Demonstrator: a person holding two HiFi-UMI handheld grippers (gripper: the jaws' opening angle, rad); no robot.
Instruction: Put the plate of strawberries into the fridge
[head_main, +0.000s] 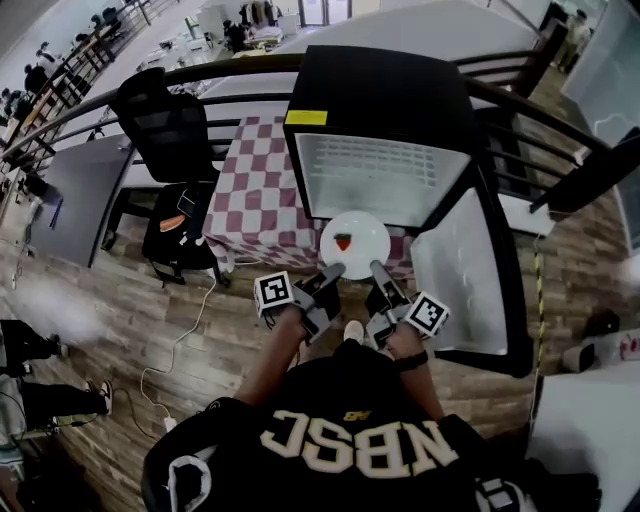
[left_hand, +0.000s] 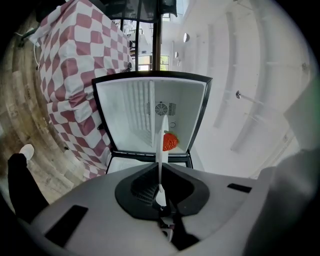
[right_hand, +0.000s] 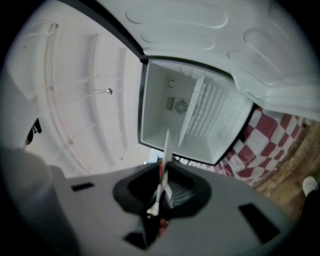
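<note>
My left claw (head_main: 327, 276) and my right claw (head_main: 380, 271) are both clenched on the rim of one white plate (head_main: 357, 245), the left claw on its near left edge and the right claw on its near right edge. I hold the plate level in the air between them. A single red strawberry (head_main: 343, 241) lies on it, a little left of the middle. In each gripper view the plate's thin white edge runs straight out from between my pressed-together jaws.

The plate hangs just in front of the open fridge (head_main: 381, 177), outside its white cavity, at about the height of its lower front edge. The fridge is black on the outside with a yellow label on top. The fridge door (head_main: 466, 272) stands swung out to my right, its white inner side facing the plate. A red-and-white checked cloth (head_main: 258, 180) drapes the table on the fridge's left. A black office chair (head_main: 160, 120) stands further left on the wooden floor (head_main: 120, 330).
</note>
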